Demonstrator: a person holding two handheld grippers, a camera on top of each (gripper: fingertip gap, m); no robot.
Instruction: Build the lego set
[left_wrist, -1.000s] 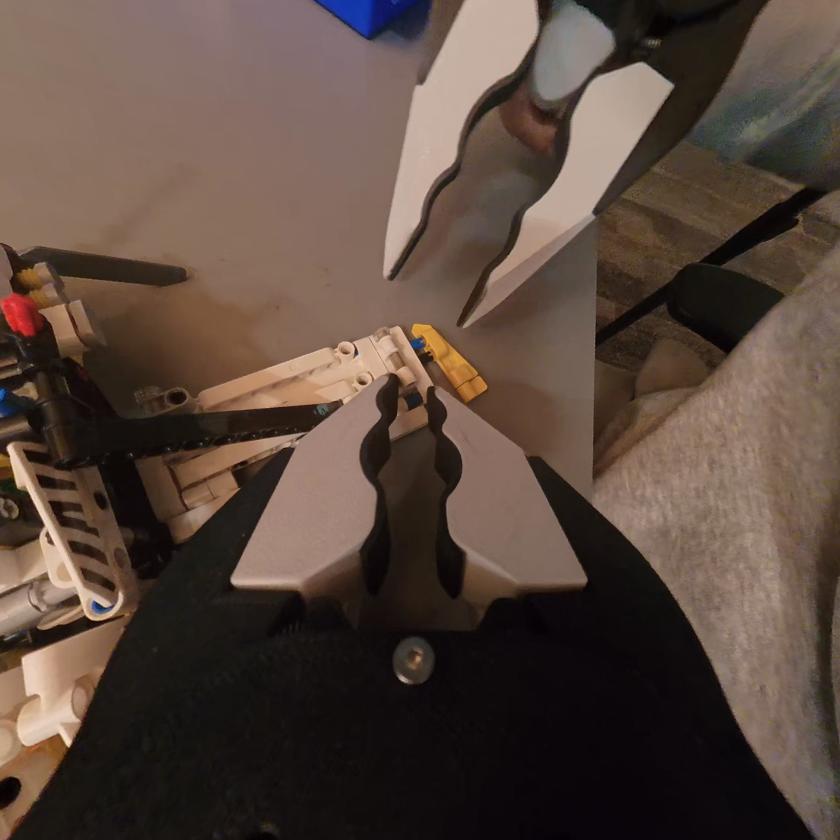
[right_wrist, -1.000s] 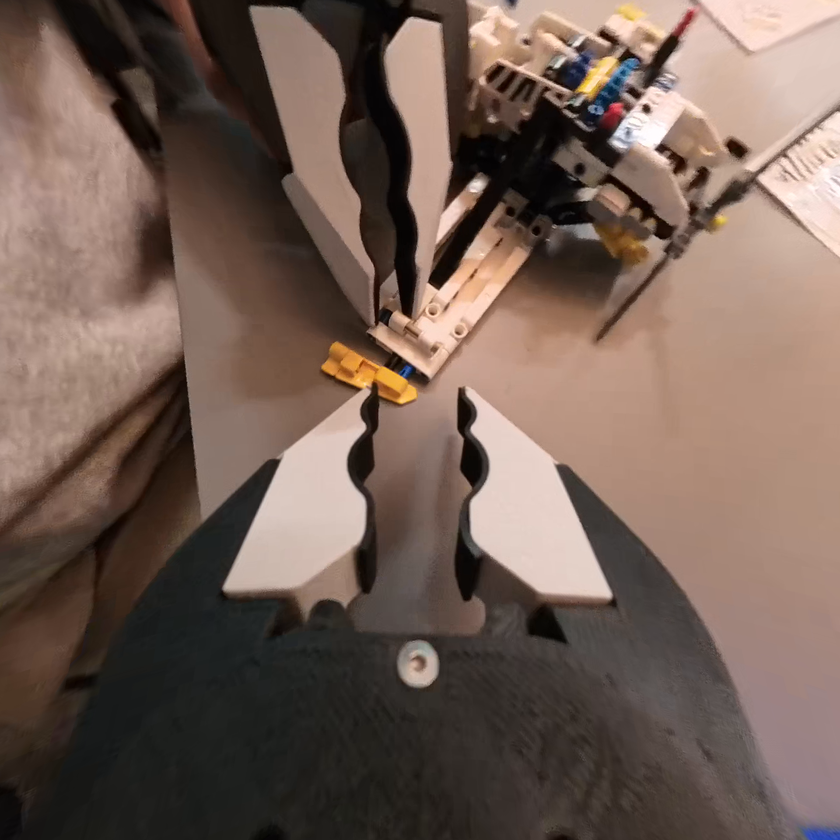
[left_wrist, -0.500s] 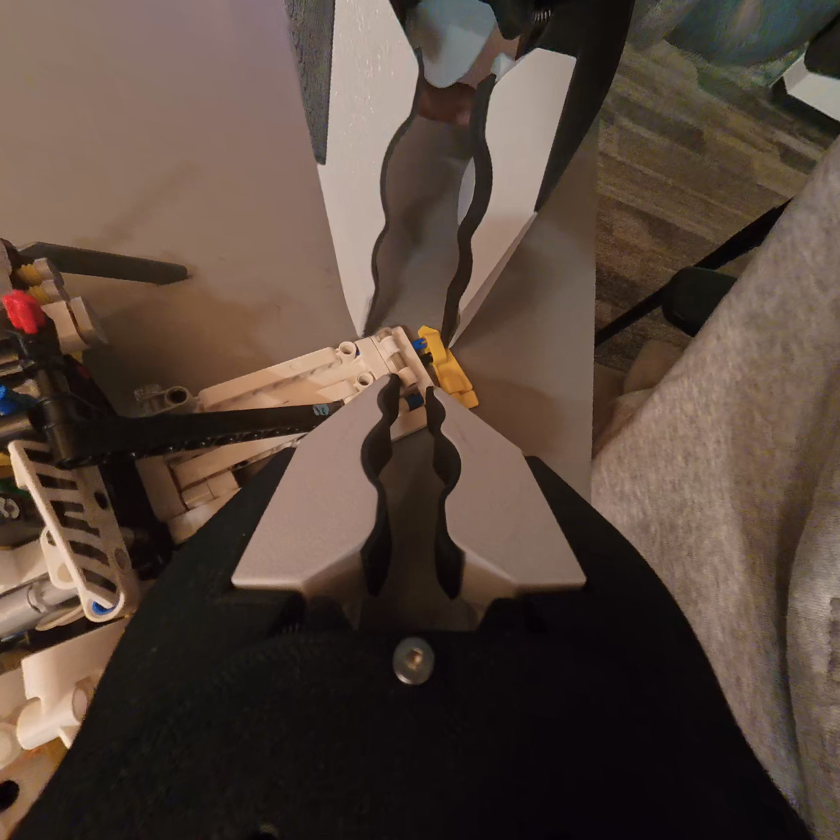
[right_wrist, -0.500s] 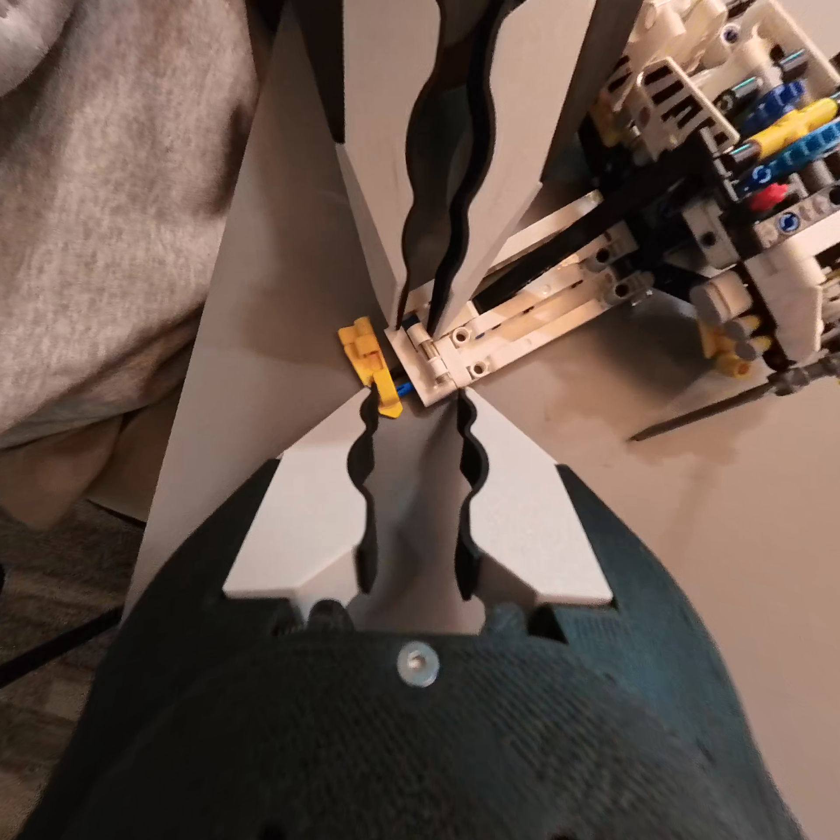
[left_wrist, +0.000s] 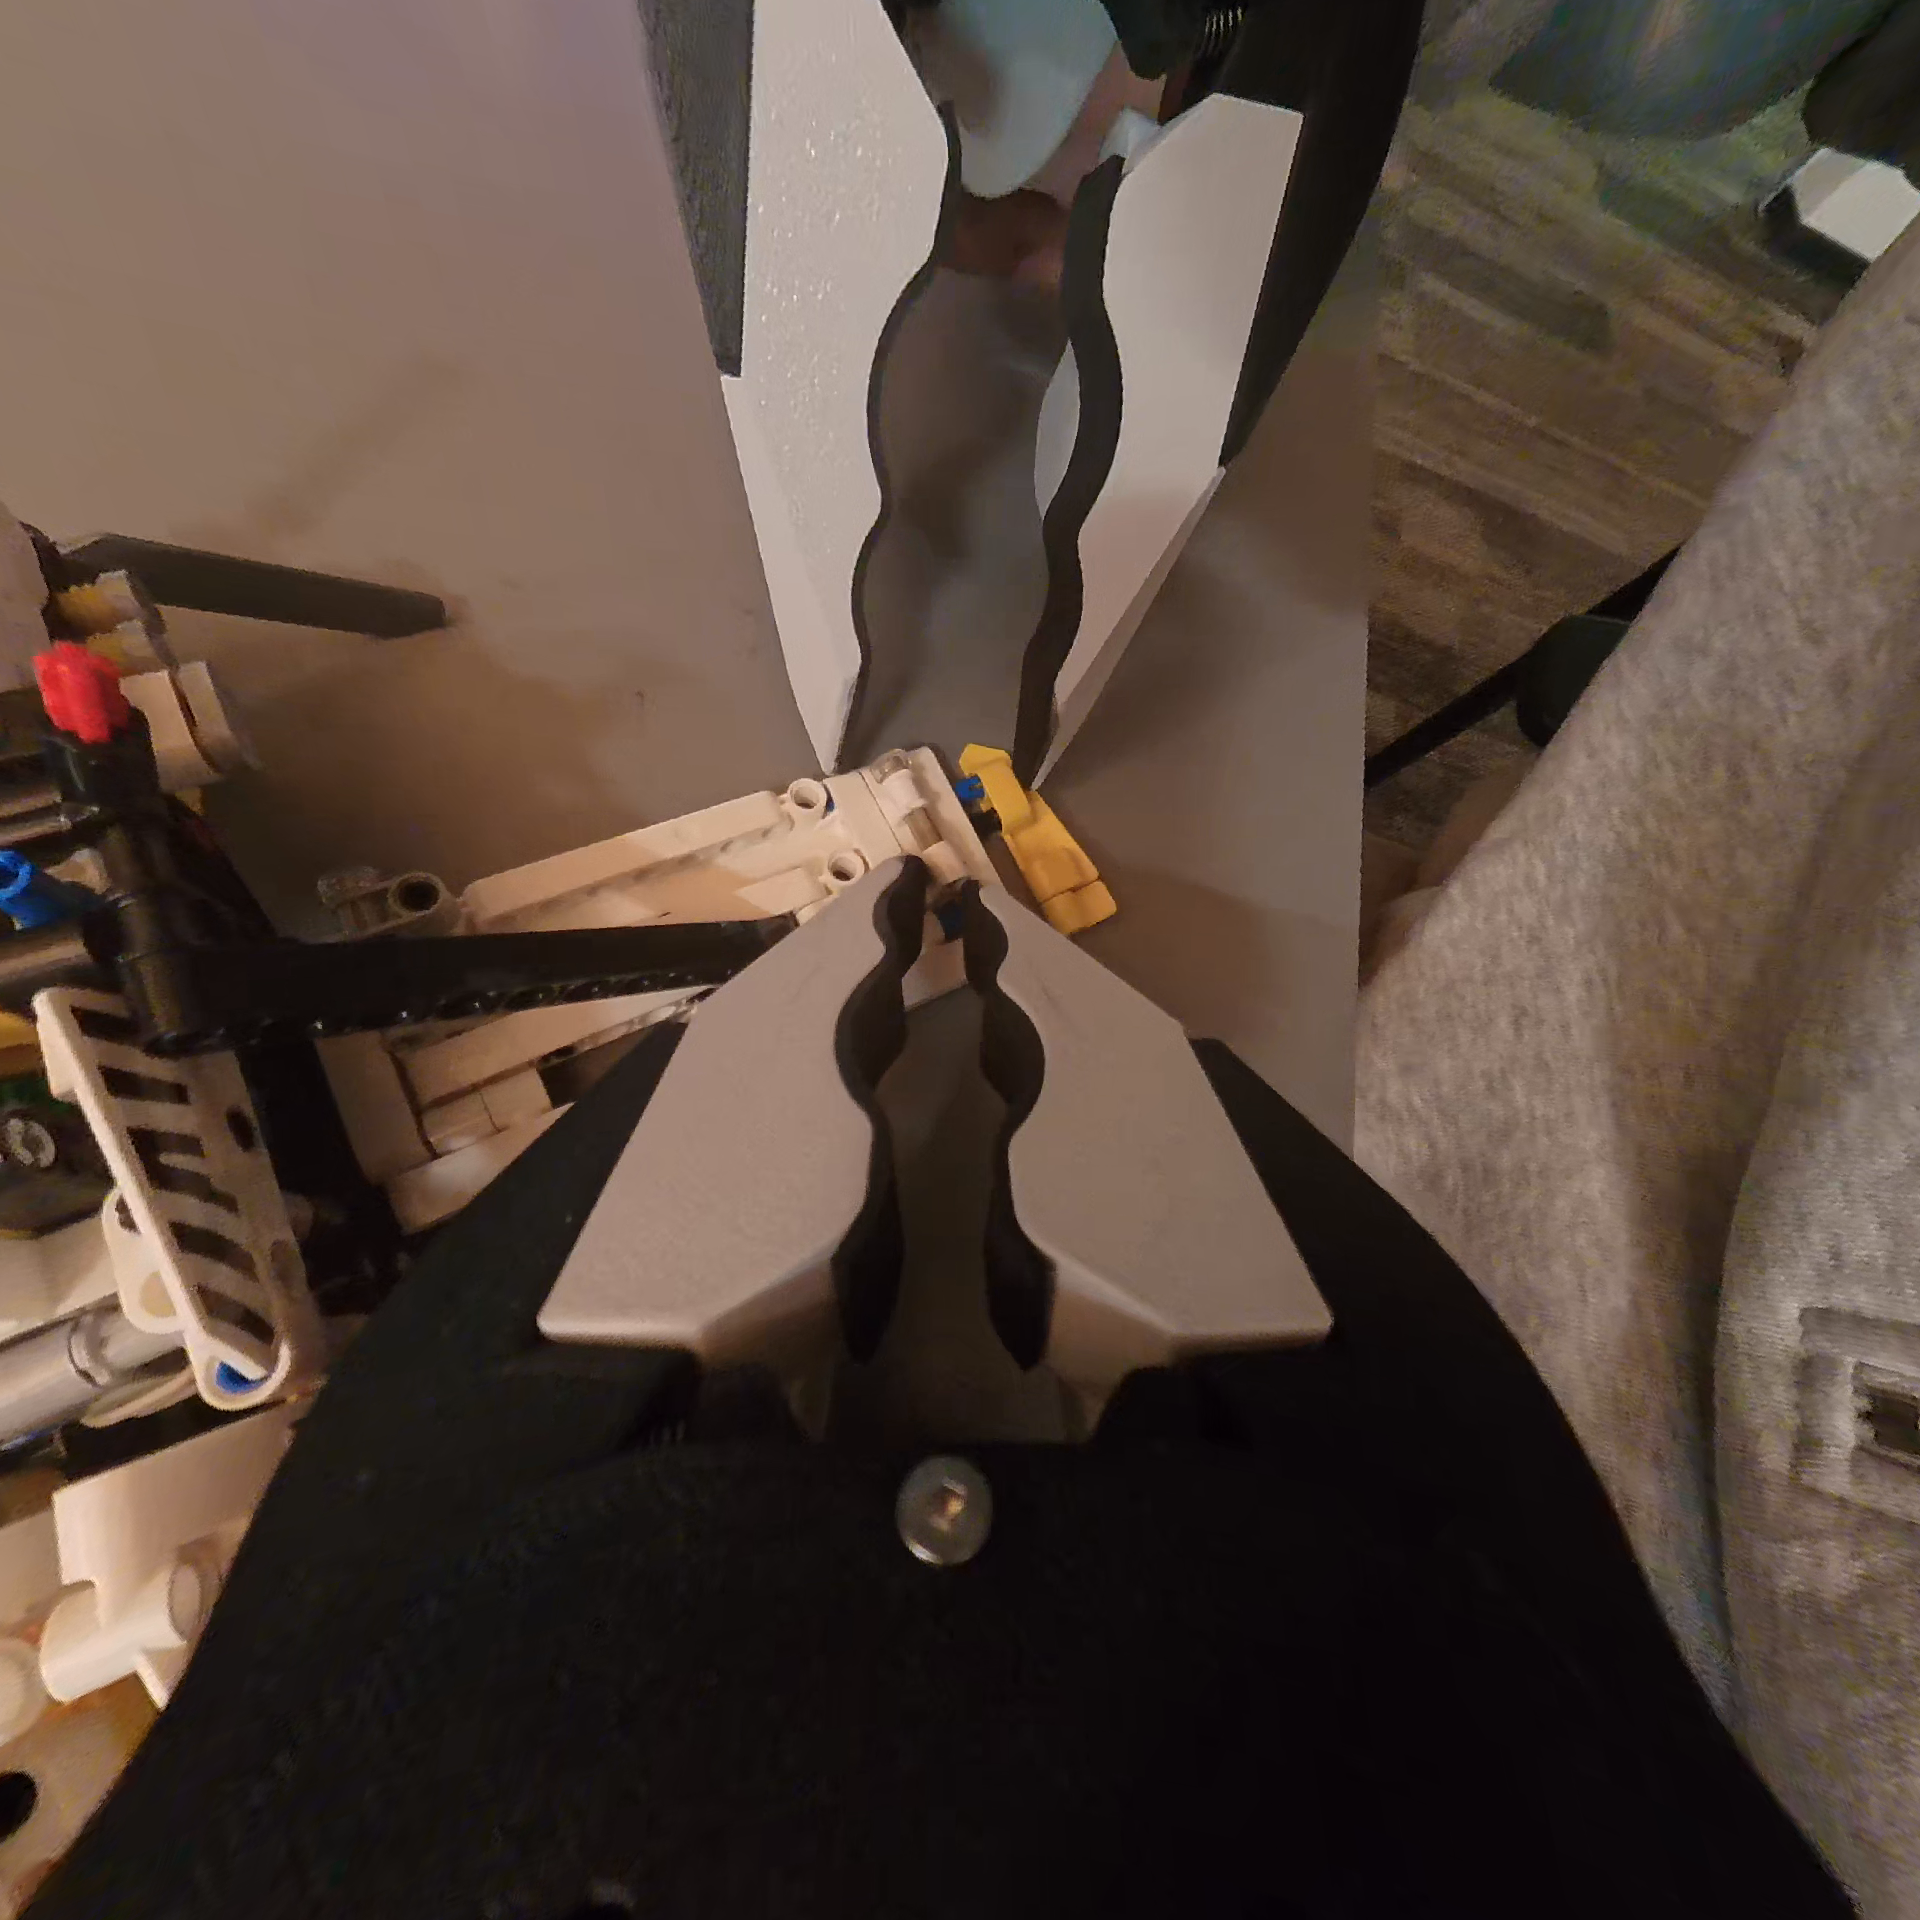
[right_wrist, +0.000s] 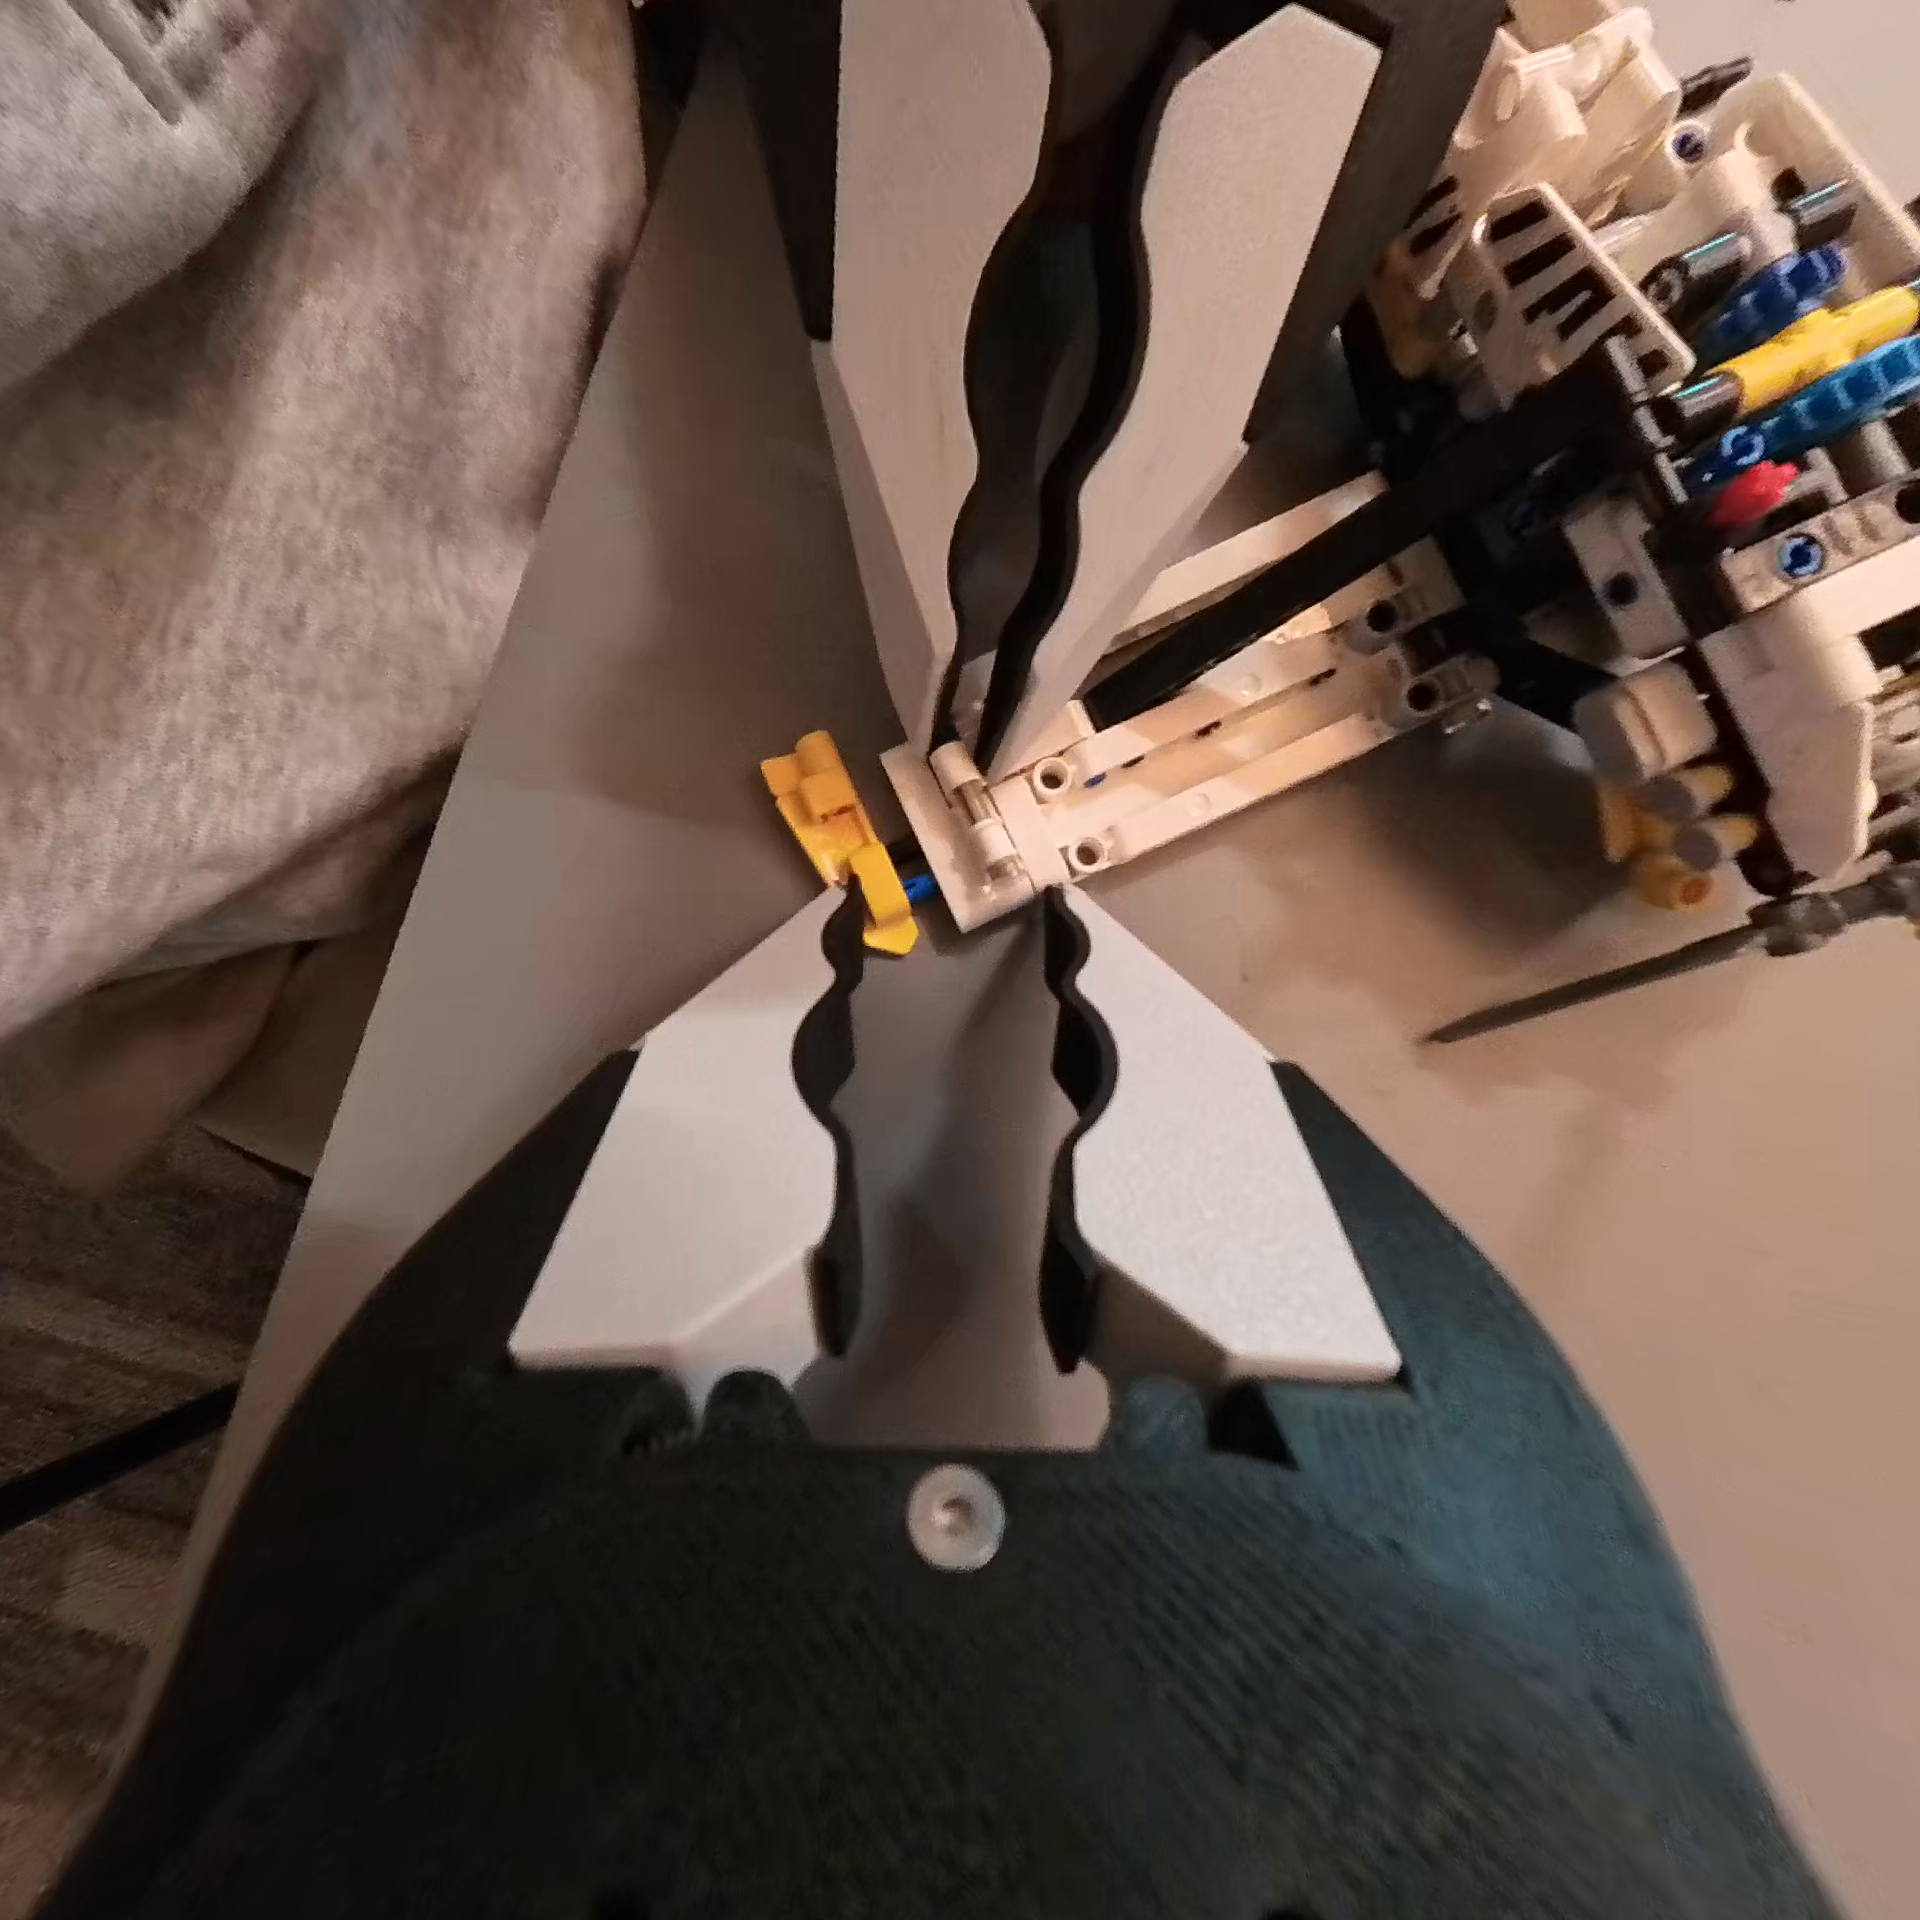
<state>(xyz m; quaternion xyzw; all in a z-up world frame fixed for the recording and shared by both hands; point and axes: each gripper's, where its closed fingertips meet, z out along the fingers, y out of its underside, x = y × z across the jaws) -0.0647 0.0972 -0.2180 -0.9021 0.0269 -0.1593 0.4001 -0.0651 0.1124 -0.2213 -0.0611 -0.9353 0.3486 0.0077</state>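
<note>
Two grippers meet at end of white lego model (right_wrist: 1226, 748) on grey worktop (left_wrist: 312, 312). Left gripper (left_wrist: 940, 894) clenched on model's white end block. Right gripper (right_wrist: 951, 914) released, jaws flanking yellow piece (right_wrist: 831, 831) pinned there. No readable writing.

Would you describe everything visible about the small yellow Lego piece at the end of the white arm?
The yellow piece is small, glossy plastic, knobbly at one end with a rounded tab at the other. It lies near the grey table's edge, joined to the white arm by a short blue pin. The right gripper's open fingertips flank it.
</note>
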